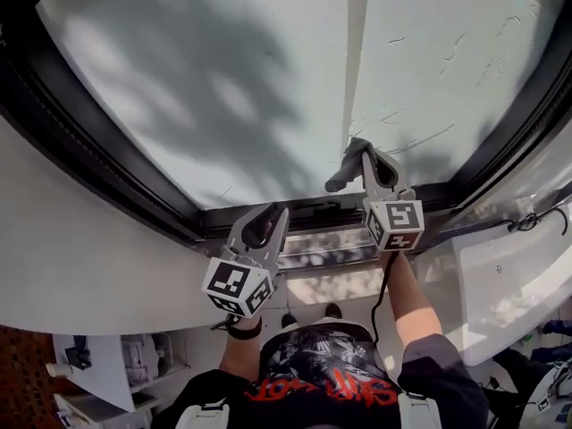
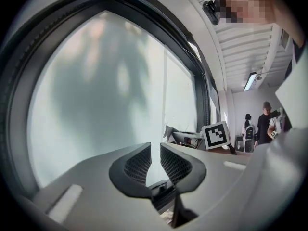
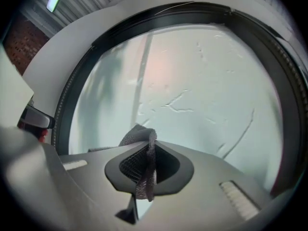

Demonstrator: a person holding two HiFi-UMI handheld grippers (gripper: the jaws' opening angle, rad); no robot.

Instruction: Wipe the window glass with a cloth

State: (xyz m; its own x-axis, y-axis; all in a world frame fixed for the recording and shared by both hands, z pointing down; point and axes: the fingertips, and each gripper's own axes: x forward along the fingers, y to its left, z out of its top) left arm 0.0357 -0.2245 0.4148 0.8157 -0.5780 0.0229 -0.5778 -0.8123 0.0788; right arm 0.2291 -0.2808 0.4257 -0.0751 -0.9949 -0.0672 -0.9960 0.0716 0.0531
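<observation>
R tool (image 1: pixel 362 155) grips 1 cloth (image 3: pixel 146 174) near glass (image 1: pixel 223 88); L tool (image 1: pixel 268 223) empty, ajar.

Two claws face the window glass (image 1: pixel 223 88): the left claw (image 1: pixel 265 222) and the right claw (image 1: pixel 365 155). There are two marker cubes (image 1: pixel 237 286), one per claw. One cloth (image 3: pixel 146 172) lies against the window glass. One pale upright strip (image 1: pixel 356 52) crosses it. Two people (image 2: pixel 263 129) stand to its right.
</observation>
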